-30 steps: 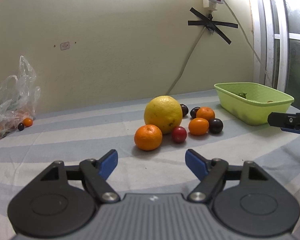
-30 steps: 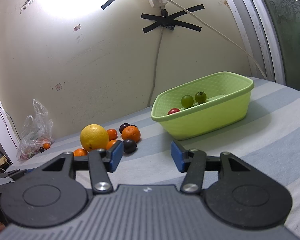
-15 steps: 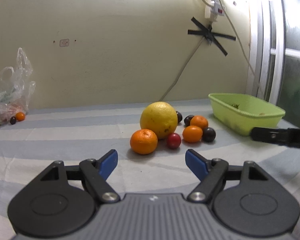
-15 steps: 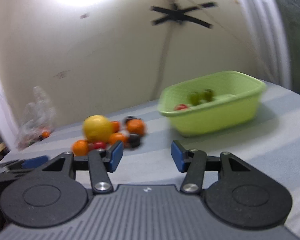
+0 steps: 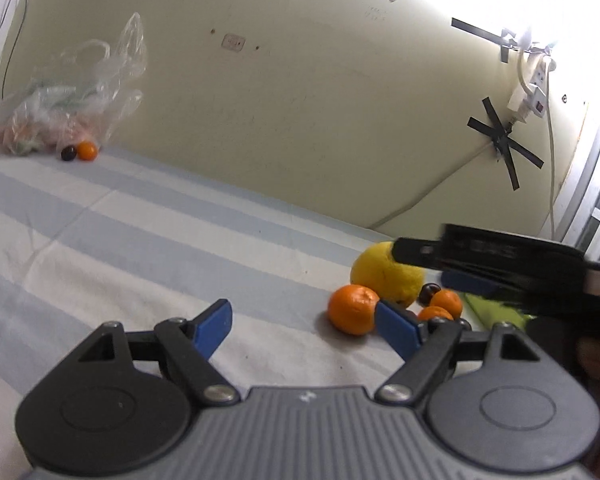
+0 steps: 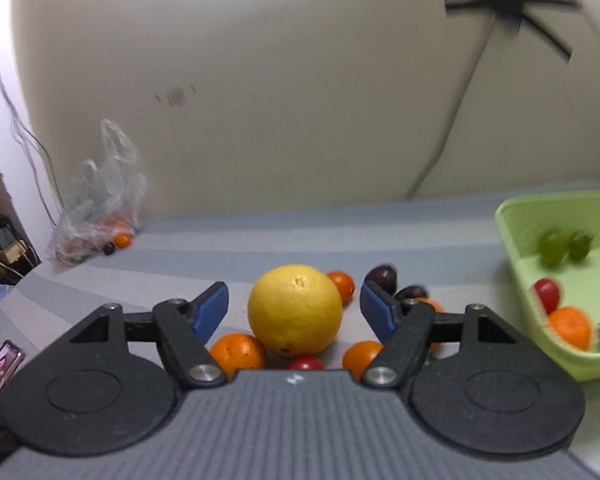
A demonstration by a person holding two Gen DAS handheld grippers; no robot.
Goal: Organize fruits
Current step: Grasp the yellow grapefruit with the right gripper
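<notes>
Grapefruit [image 6: 295, 310] sits in the fruit cluster on the striped bench [image 5: 148, 248], framed between the wide-open, empty fingers of the right gripper [image 6: 293, 307]; push in level so the pads land on its widest part (neighbouring mandarin [image 6: 238, 354] is touching it), then close slowly. Left gripper [image 5: 303, 325] is also spread open and empty. Versus 1.0 s ago, the right gripper has swung off the green basket [image 6: 512, 220] onto the grapefruit, and the left has veered left.

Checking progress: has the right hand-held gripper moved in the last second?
Yes. The right hand-held gripper swung left from the green basket toward the fruit pile; the yellow fruit now sits between its open jaws.
</notes>
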